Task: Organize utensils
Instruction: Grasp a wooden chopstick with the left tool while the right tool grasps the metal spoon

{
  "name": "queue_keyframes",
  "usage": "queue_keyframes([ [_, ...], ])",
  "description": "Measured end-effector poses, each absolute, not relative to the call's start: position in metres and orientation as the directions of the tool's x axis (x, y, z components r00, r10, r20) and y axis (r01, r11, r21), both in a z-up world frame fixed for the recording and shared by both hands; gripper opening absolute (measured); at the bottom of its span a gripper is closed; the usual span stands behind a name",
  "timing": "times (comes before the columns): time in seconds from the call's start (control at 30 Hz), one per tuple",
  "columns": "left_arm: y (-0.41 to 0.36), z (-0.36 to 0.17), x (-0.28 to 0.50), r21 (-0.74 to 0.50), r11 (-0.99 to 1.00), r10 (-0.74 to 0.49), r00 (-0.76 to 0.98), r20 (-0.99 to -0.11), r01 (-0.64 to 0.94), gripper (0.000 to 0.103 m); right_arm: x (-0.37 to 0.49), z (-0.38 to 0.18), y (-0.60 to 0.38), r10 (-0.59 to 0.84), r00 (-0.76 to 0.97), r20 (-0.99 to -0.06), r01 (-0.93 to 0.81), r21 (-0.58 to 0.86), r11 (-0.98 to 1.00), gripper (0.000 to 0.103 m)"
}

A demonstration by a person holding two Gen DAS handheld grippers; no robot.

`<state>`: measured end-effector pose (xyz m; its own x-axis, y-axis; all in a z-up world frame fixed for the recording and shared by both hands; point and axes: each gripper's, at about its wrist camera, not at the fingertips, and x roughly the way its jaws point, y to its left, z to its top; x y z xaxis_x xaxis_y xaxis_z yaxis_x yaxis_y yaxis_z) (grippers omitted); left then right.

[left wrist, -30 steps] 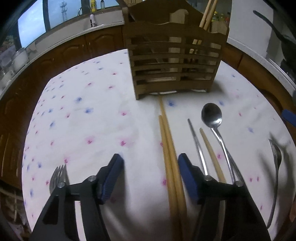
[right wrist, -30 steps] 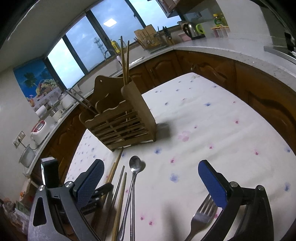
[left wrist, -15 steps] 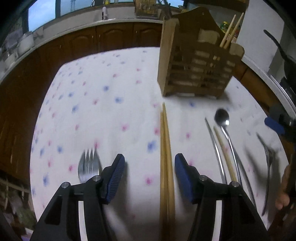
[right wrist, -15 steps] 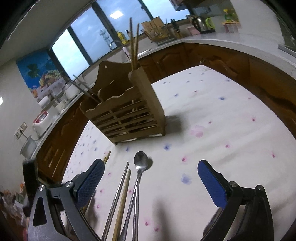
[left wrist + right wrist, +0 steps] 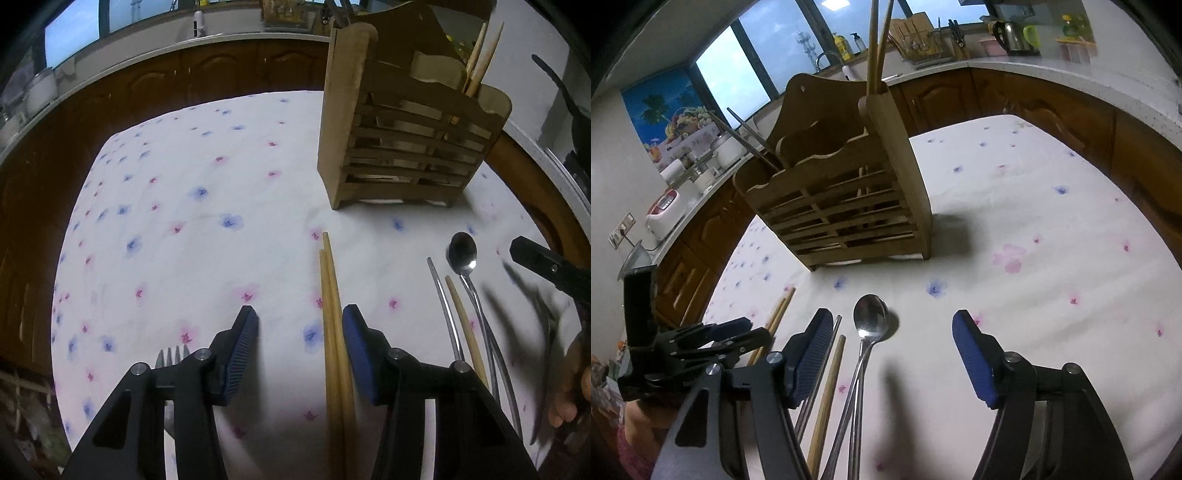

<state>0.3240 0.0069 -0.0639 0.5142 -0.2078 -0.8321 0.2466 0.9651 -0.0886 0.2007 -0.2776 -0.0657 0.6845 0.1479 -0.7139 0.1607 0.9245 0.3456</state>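
Left gripper [image 5: 299, 332]: tilting down, jaws closing around wooden chopsticks [image 5: 334, 332], not gripping
Right gripper [image 5: 886, 343]: tilting down, jaws closing, spoon [image 5: 870, 319] between, untouched

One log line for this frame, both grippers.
left gripper: jaws closing round wooden chopsticks, no grip | right gripper: jaws closing over spoon, no grip

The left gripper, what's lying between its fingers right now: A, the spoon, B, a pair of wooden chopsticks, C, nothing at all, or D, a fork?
B: in the left wrist view the pair of wooden chopsticks runs up between the open fingers of the left gripper, close to the right-hand pad; the spoon lies farther right.
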Motion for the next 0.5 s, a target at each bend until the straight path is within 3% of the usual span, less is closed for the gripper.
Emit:
queue_keyframes([
  [0.17,-0.005,-0.065,0.319,-0.011,0.960,-0.163,0.526,-0.834,0.281,0.048,0.204,-0.068,-0.278,0.149,0.682,-0.716,0.164,0.348,0.923,0.069],
  [0.27,0.002,-0.060,0.314,-0.070,0.956,-0.214,0.514,-0.831,0.285,0.048,0.203,-0.066,-0.278,0.148,0.685,-0.714,0.162,0.347,0.924,0.069],
  [0.5,0.012,-0.054,0.312,-0.058,0.964,-0.192,0.529,-0.827,0.260,0.045,0.206,-0.062,-0.277,0.145,0.693,-0.706,0.160,0.346,0.924,0.069],
])
